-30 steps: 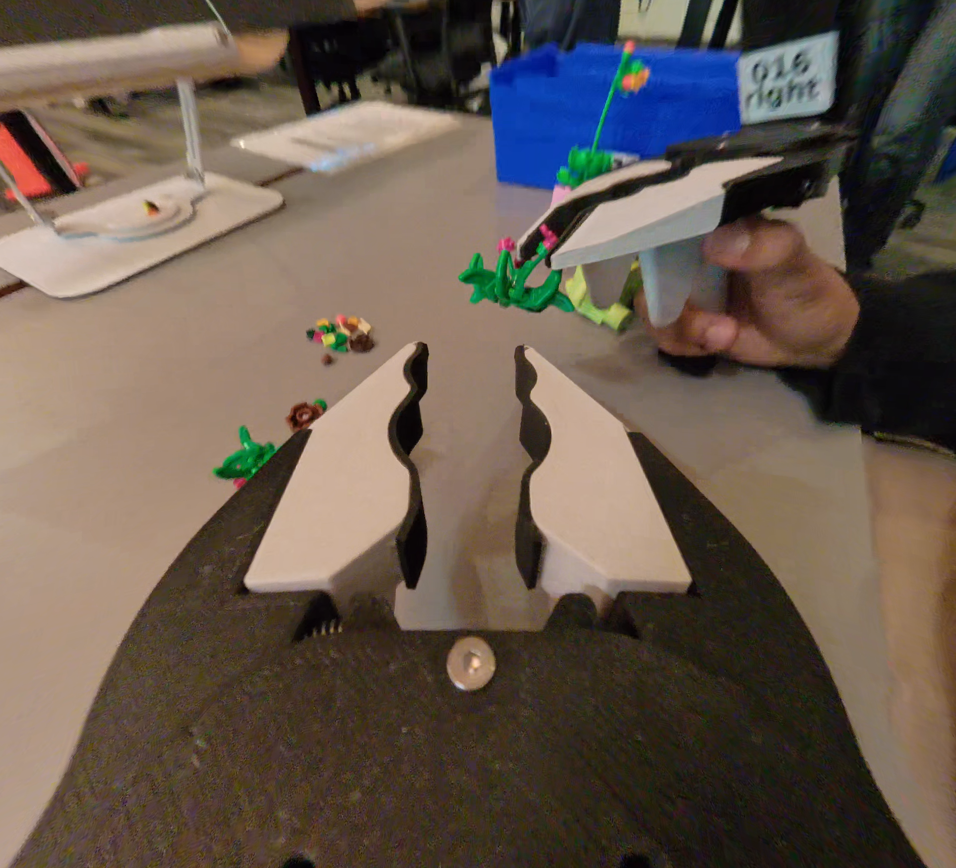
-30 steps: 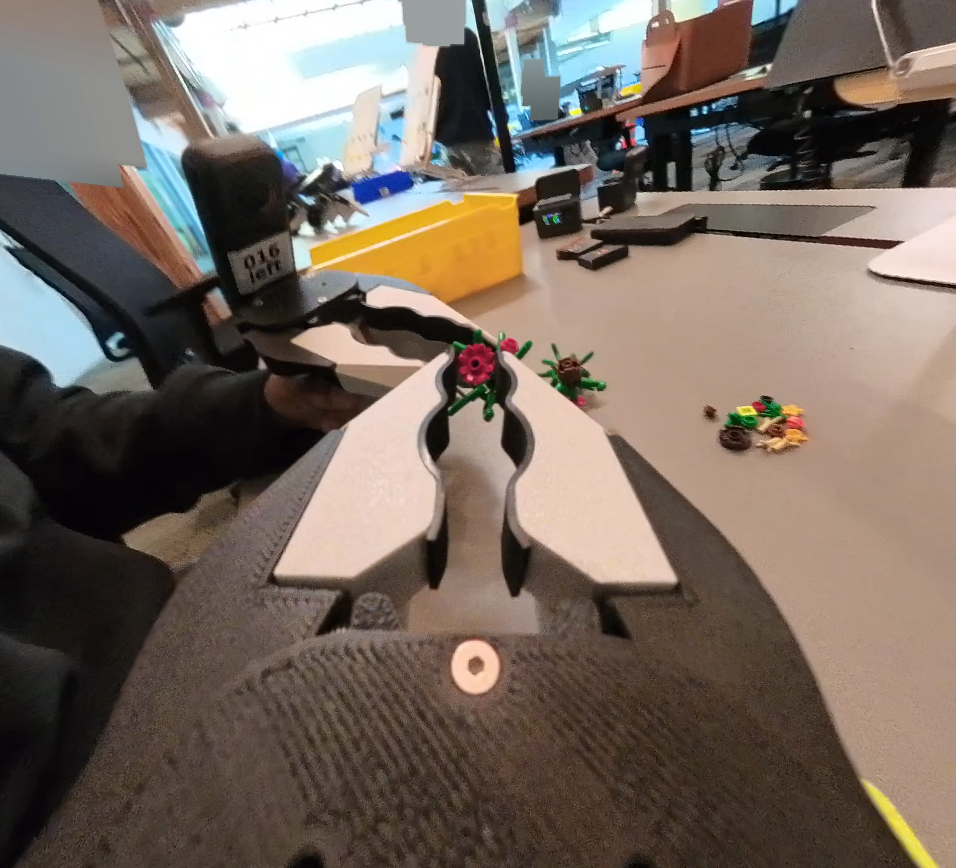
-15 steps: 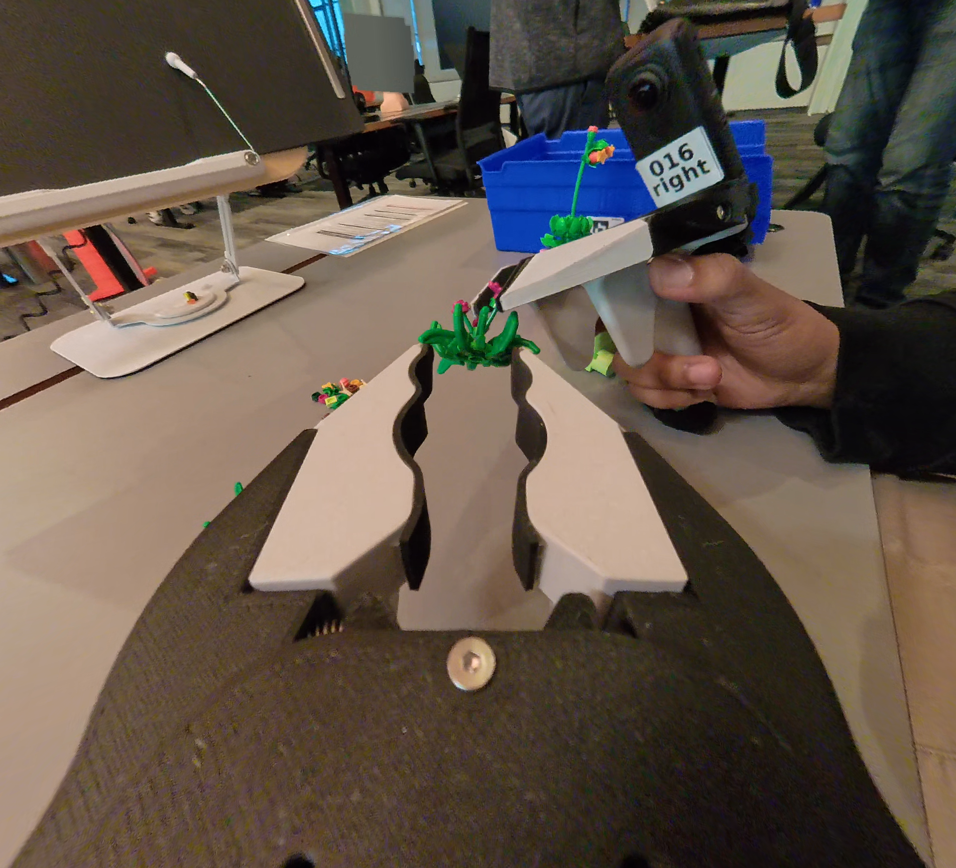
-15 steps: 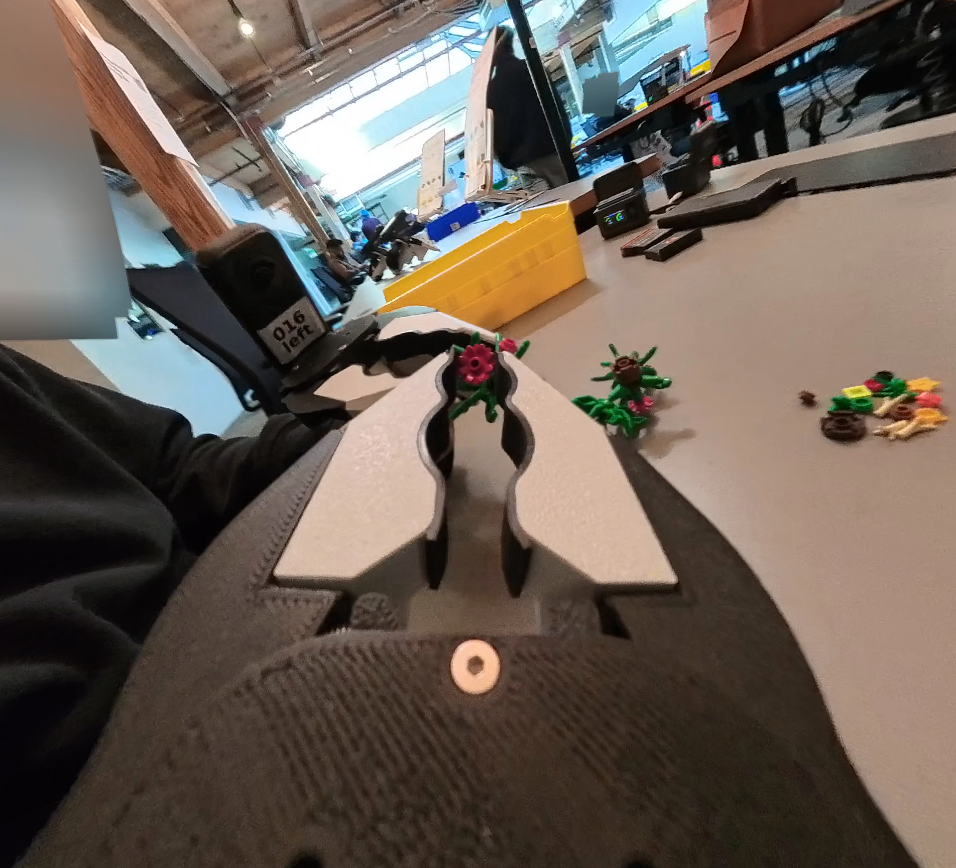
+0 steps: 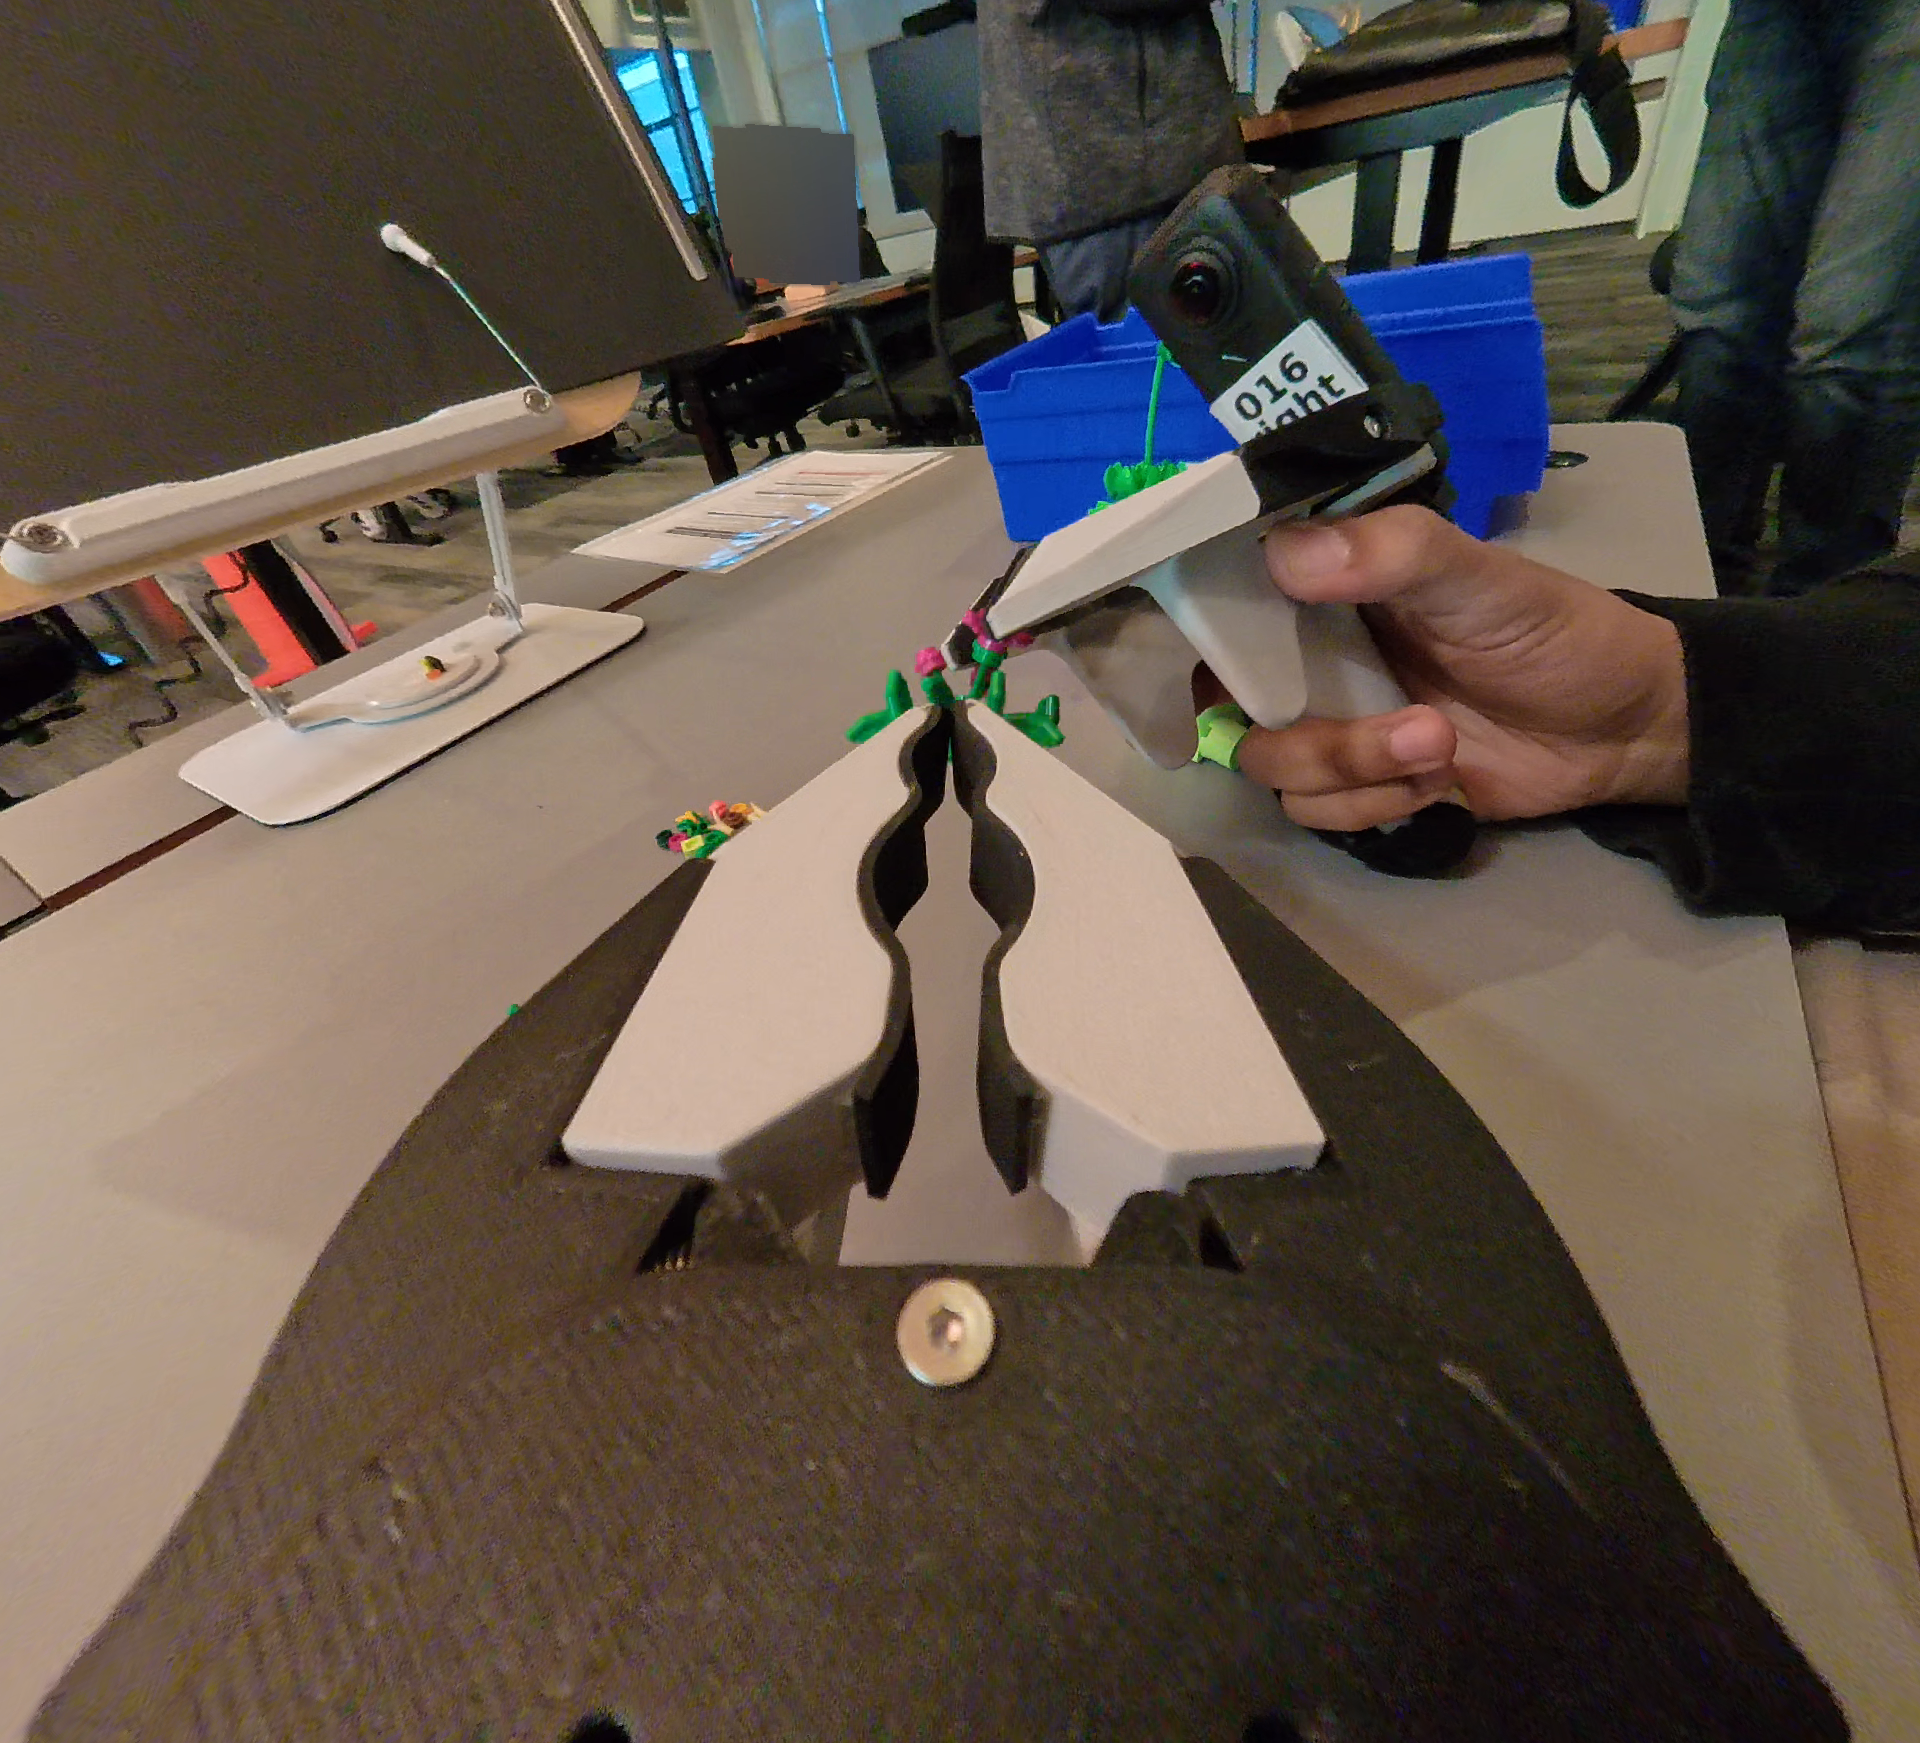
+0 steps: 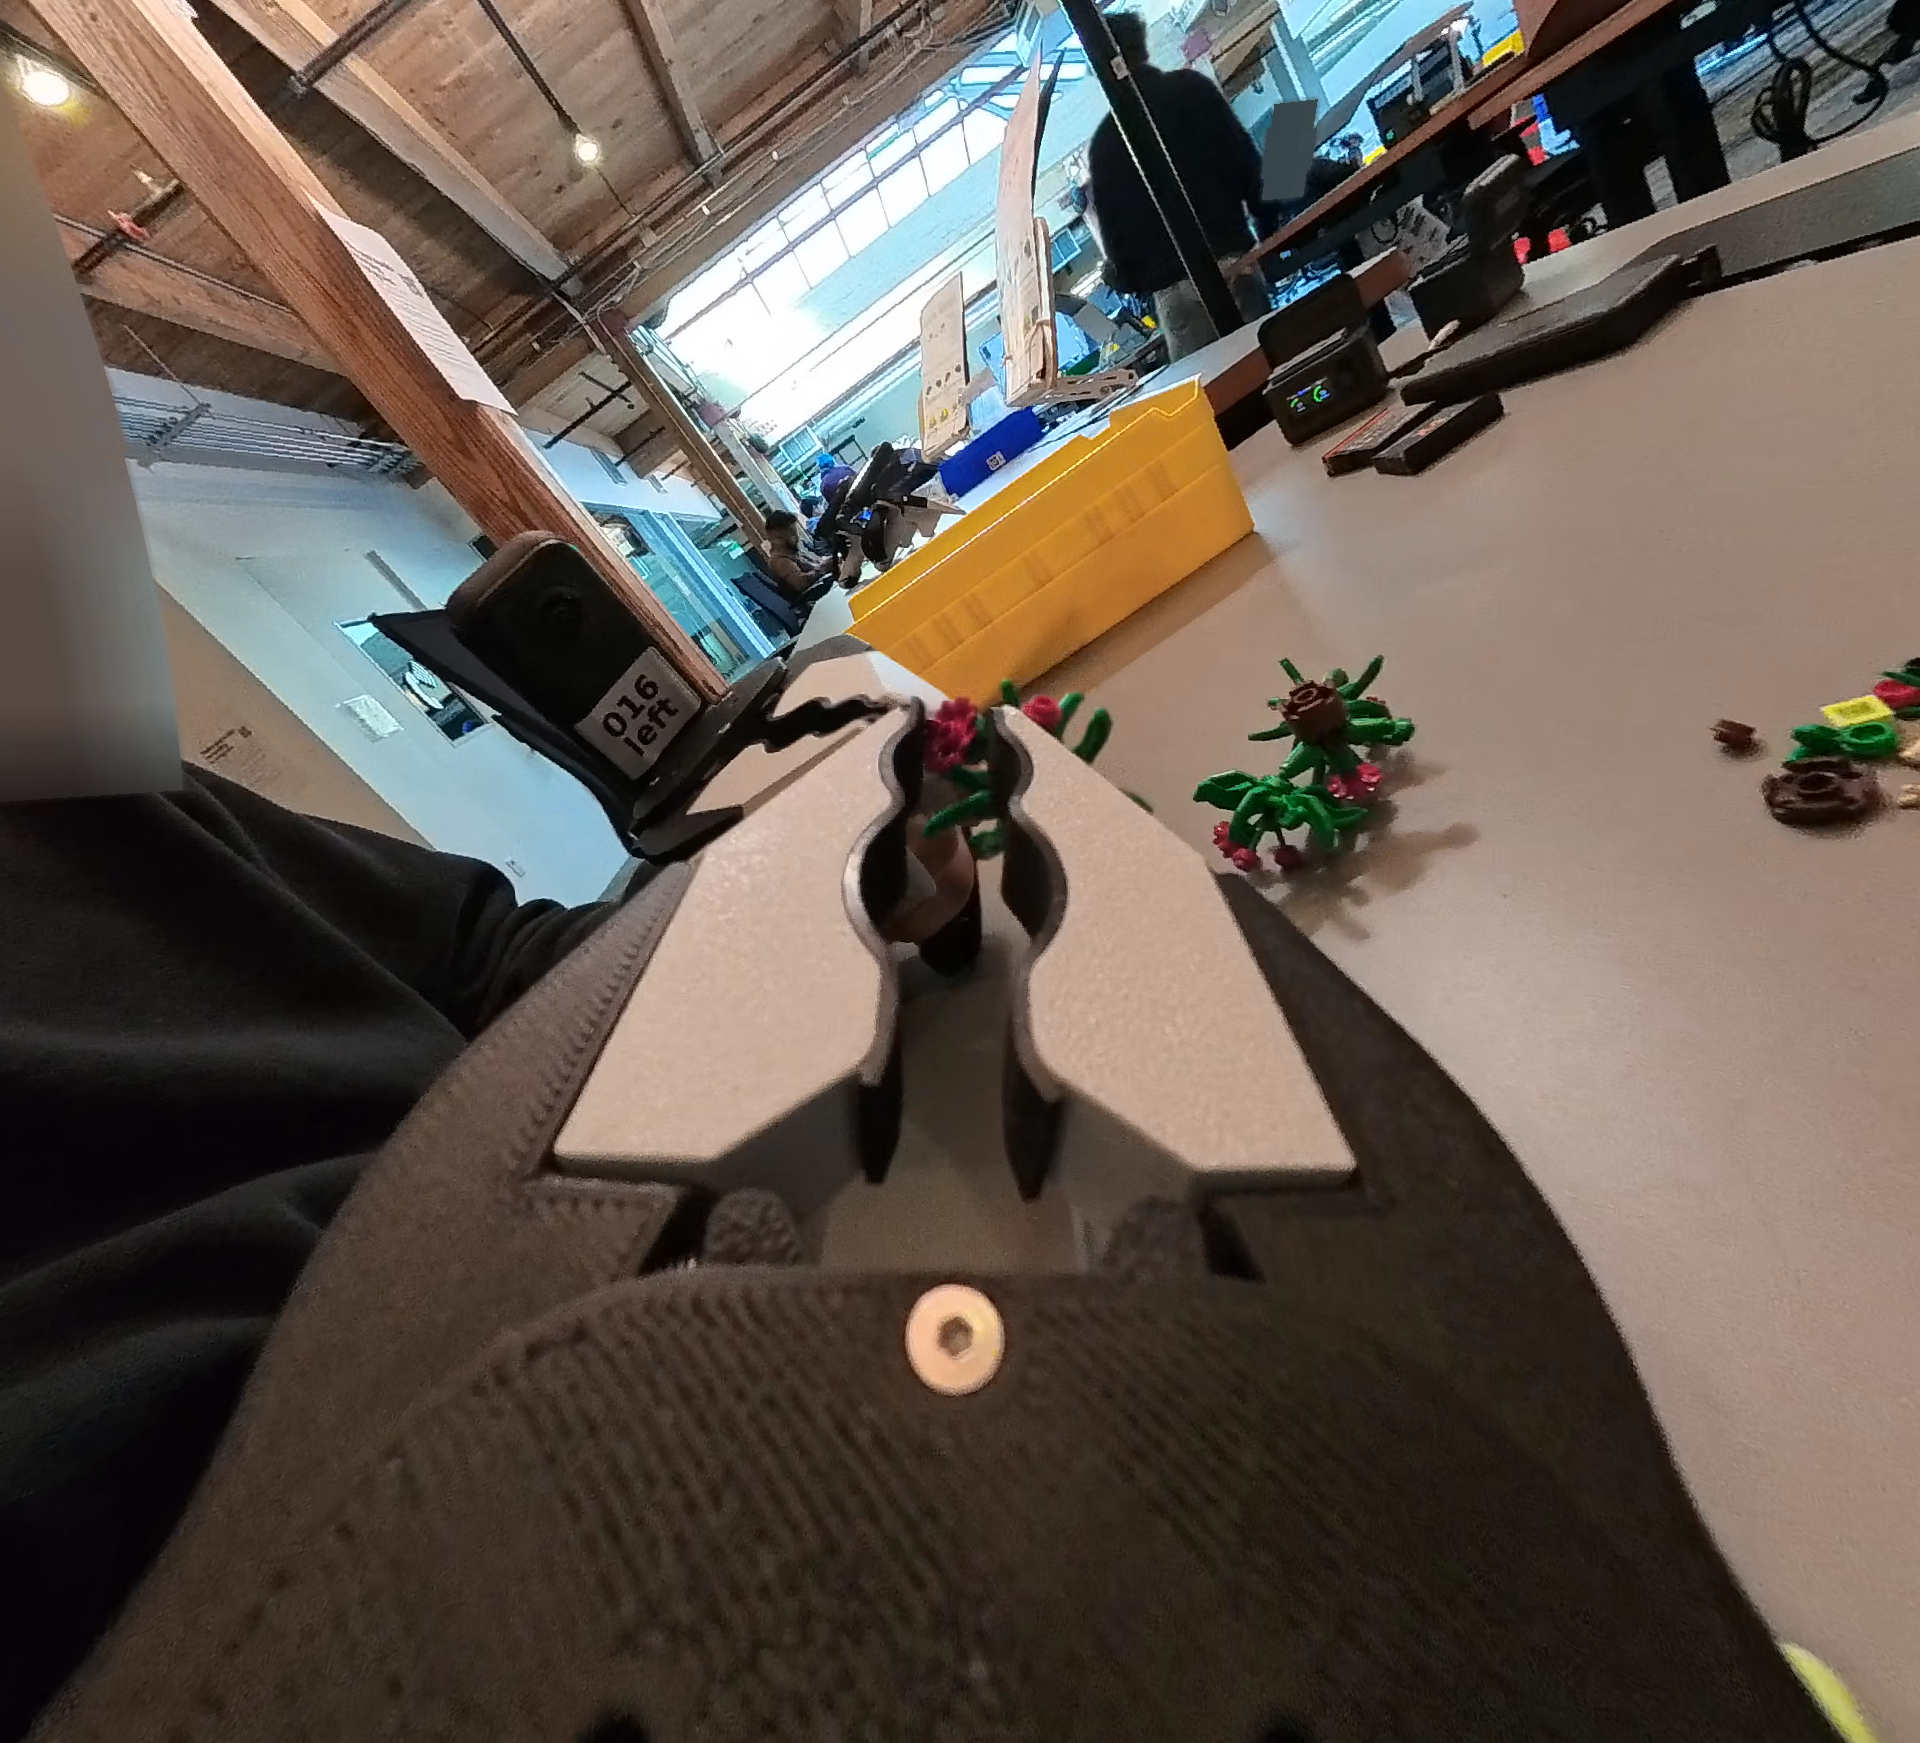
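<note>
In the left wrist view my left gripper (image 5: 951, 719) has its fingertips closed on the green leafy base of a small toy plant sprig (image 5: 879, 718). The leaves stick out on both sides of the tips. My right gripper (image 5: 966, 642), held by a hand, comes in from the right and pinches the sprig's top at a pink flower (image 5: 975, 624). In the right wrist view my right gripper (image 6: 954, 737) is shut on that pink flower (image 6: 947, 732). A green stem hangs between the fingers. My left gripper (image 6: 885, 708) meets it from the left. The sprig is held above the grey table (image 5: 312, 1018).
A second green sprig with a brown flower (image 6: 1309, 768) lies on the table to the right. A small pile of coloured pieces (image 6: 1849, 748) lies beyond it. A yellow bin (image 6: 1060, 550), a blue bin (image 5: 1060, 436), a monitor stand (image 5: 416, 696) and a paper sheet (image 5: 758, 509) stand farther off. People stand behind.
My left gripper was open a second ago. It moved up to the sprig held by the right gripper and closed on its green base. The right gripper kept its hold on the flower.
</note>
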`<state>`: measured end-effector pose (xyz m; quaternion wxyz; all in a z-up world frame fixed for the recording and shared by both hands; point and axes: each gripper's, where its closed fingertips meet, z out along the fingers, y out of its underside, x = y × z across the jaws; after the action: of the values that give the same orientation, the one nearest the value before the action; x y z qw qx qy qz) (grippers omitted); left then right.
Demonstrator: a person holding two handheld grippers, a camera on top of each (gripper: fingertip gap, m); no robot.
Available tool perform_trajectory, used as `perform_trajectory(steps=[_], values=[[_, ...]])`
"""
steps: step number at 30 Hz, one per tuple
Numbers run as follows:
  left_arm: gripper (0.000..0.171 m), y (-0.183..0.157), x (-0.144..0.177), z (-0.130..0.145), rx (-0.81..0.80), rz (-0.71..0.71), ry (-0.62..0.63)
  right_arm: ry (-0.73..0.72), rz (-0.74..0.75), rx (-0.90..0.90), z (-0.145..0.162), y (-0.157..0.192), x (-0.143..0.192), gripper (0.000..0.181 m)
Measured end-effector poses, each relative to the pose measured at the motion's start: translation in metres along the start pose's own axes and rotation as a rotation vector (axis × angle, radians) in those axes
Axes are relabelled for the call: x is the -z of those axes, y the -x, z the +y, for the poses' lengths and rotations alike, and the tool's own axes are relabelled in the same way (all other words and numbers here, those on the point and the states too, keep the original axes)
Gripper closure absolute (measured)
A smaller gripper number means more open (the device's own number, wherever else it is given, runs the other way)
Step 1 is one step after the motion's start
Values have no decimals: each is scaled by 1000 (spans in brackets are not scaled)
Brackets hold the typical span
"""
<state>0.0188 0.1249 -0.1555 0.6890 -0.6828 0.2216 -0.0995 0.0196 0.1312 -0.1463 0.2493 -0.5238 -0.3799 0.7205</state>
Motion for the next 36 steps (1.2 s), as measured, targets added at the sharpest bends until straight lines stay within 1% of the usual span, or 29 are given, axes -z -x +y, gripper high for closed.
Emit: perform_trajectory(steps=[4, 7, 9, 12, 15, 17, 24, 25, 27, 28, 32, 36], values=[[171, 2, 0, 1, 11, -9, 4, -5, 27, 20, -2, -3, 1, 172], [161, 0, 0, 0, 37, 20, -2, -8, 47, 22, -2, -6, 2, 172], [159, -4, 0, 1, 59, 51, 11, -4, 64, 30, -2, -7, 1, 172], [155, -6, -3, 4, 75, 58, 43, 22, 98, 81, 1, -7, -1, 172], [163, -3, -4, 6, 63, 19, 61, 60, 99, 122, 7, -4, -6, 172], [169, -1, -5, 7, 52, -1, 68, 58, 91, 119, 7, -3, -5, 172], [171, -4, -5, 11, -81, -35, 88, 50, 77, 104, 6, -2, -4, 174], [171, -3, -5, 11, -101, -47, 87, 46, 75, 104, 5, -2, -4, 173], [171, 0, -5, 11, -140, -78, 90, 33, 72, 117, 3, -1, -3, 166], [171, 1, -5, 12, -155, -90, 92, 23, 81, 131, 1, -1, -2, 162], [171, 6, -4, 11, -169, -121, 84, 8, 156, 217, -4, -6, 2, 160], [171, 10, -2, 10, -202, -156, 73, 20, 227, 298, -4, -10, 4, 163]])
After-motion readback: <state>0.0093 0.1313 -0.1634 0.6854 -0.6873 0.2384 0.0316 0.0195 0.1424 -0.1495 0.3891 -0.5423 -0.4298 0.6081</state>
